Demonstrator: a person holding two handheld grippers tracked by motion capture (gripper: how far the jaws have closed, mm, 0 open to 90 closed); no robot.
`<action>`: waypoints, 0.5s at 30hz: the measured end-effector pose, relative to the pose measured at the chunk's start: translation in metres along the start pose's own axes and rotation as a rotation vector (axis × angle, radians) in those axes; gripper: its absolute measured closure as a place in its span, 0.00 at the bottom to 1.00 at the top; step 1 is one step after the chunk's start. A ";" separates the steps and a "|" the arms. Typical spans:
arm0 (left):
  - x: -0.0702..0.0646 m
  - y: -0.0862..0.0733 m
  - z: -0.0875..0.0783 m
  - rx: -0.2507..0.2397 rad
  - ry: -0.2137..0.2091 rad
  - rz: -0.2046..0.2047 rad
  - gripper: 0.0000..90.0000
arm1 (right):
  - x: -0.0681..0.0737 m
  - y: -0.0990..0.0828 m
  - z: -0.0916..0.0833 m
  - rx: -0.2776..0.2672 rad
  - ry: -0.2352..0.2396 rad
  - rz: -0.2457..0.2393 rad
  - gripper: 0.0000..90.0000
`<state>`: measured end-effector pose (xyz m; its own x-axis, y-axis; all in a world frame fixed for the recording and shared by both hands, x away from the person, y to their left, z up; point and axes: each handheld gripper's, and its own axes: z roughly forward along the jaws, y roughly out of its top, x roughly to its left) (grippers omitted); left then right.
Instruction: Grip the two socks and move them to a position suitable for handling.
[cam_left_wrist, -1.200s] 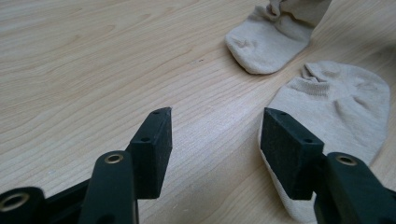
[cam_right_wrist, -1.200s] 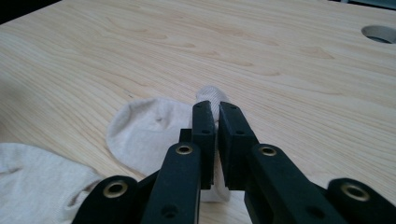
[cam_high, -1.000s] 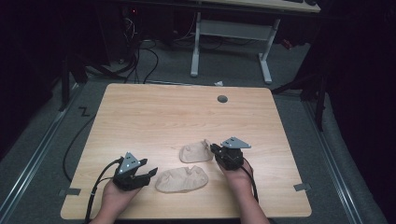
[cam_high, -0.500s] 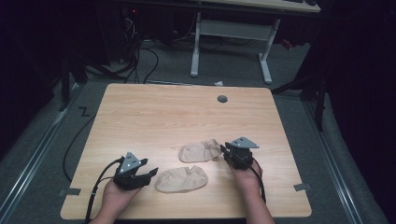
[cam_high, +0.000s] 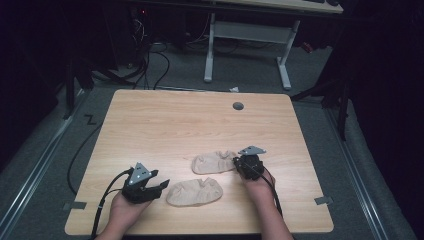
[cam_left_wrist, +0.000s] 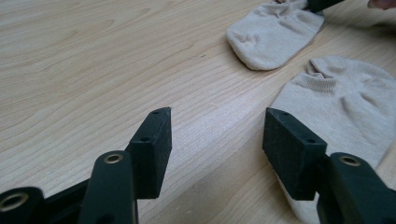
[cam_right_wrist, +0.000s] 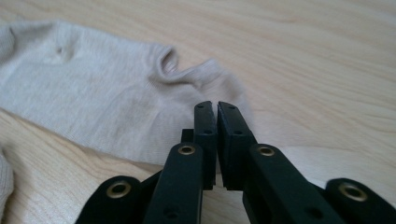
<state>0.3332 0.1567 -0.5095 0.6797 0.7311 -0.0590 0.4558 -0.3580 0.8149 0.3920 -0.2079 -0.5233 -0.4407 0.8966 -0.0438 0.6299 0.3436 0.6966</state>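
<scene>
We see 2 beige socks flat on the surface, near its front edge: far sock, near sock, close but apart. Right hand-held gripper sits at far sock's cuff, jaws pressed together; can't tell if fabric is caught, prob. for a pinch. Left hand-held gripper low, spread, just beside near sock's end.

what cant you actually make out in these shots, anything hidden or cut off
- Right gripper, right gripper view: jaws nearly together at the edge of the farther beige fabric sock; whether cloth is pinched between them cannot be told.
- Nearer beige fabric sock, left gripper view: its right part runs off the frame and behind the open left gripper.
- Small dark round thing on the light wooden table, high view: too small to identify.
</scene>
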 end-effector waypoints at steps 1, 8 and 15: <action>0.000 0.000 0.000 -0.001 0.001 -0.001 0.48 | 0.002 0.000 0.001 -0.006 0.000 -0.011 0.97; 0.003 0.000 0.001 0.005 0.007 -0.006 0.47 | 0.032 0.008 0.009 -0.015 0.050 -0.078 0.97; 0.006 -0.001 0.003 0.011 0.021 -0.014 0.47 | 0.062 0.018 0.018 -0.017 0.061 -0.125 0.96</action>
<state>0.3391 0.1597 -0.5124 0.6608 0.7483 -0.0582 0.4716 -0.3537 0.8077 0.3879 -0.1412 -0.5260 -0.5536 0.8281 -0.0878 0.5570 0.4466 0.7003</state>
